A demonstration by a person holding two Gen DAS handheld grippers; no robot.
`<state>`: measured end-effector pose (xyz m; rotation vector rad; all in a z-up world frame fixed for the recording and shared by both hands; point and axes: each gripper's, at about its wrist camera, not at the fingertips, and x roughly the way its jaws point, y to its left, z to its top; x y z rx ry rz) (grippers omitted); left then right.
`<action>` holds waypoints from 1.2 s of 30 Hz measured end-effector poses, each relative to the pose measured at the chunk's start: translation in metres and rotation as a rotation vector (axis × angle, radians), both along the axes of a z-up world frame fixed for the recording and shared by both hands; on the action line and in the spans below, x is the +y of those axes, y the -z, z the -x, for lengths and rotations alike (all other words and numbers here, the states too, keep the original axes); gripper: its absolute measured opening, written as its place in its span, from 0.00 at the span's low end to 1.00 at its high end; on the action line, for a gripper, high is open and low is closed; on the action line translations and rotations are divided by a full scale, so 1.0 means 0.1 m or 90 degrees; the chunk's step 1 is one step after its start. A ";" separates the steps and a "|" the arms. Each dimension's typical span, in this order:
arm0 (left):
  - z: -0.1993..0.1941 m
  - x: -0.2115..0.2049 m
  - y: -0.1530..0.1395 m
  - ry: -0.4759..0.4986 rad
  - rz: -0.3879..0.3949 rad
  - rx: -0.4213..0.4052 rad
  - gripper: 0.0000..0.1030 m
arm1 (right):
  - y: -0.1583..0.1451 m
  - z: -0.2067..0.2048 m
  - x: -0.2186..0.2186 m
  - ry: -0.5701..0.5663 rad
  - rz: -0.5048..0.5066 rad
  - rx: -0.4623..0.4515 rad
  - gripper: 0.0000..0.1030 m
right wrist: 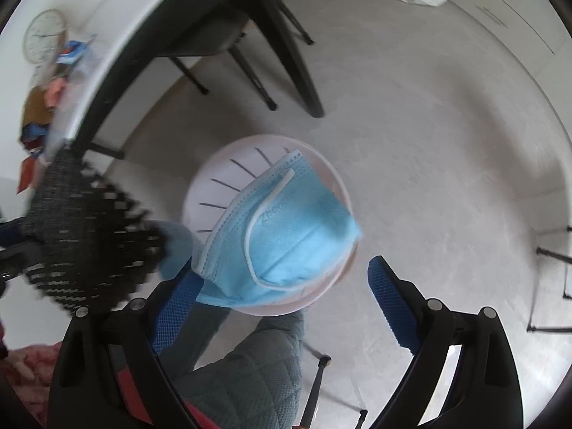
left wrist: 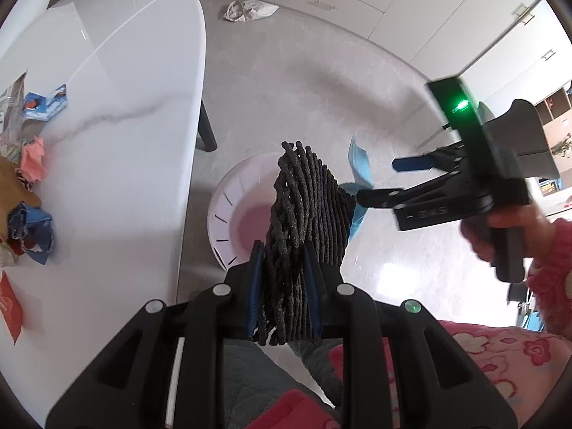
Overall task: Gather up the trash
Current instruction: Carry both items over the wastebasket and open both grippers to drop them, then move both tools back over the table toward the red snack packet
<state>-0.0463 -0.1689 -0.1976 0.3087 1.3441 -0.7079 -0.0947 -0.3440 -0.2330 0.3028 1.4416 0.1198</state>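
Observation:
My left gripper (left wrist: 282, 254) is shut on a dark grey foam net (left wrist: 307, 207), which stands up between the blue pads above a white slotted bin (left wrist: 228, 193) on the floor. To the right, a hand holds my right gripper (left wrist: 379, 180), whose jaws stand wide apart. In the right wrist view, the right gripper (right wrist: 282, 268) is open over the bin (right wrist: 228, 168). A blue face mask (right wrist: 293, 228) hangs loose above the bin and brushes the left finger (right wrist: 175, 307). No pad presses on it. The foam net (right wrist: 82, 236) shows blurred at the left.
A white marble table (left wrist: 125, 107) on the left carries several scraps: pink crumpled paper (left wrist: 34, 159), a blue wrapper (left wrist: 46, 102), a crumpled blue packet (left wrist: 32, 228). A crumpled bag (left wrist: 246, 9) lies on the floor by the cabinets. Chair legs (right wrist: 286, 53) stand beyond the bin.

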 end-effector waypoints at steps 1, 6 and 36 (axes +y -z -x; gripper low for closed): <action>0.00 0.00 0.02 -0.001 -0.002 0.000 0.21 | -0.03 0.00 -0.01 -0.004 -0.006 -0.005 0.90; -0.04 -0.03 0.13 -0.016 -0.015 0.001 0.21 | -0.21 -0.06 0.05 -0.028 -0.034 -0.028 0.90; -0.23 0.20 -0.65 -0.094 0.030 -0.108 0.90 | -0.86 -0.01 0.02 0.026 -0.001 -0.082 0.91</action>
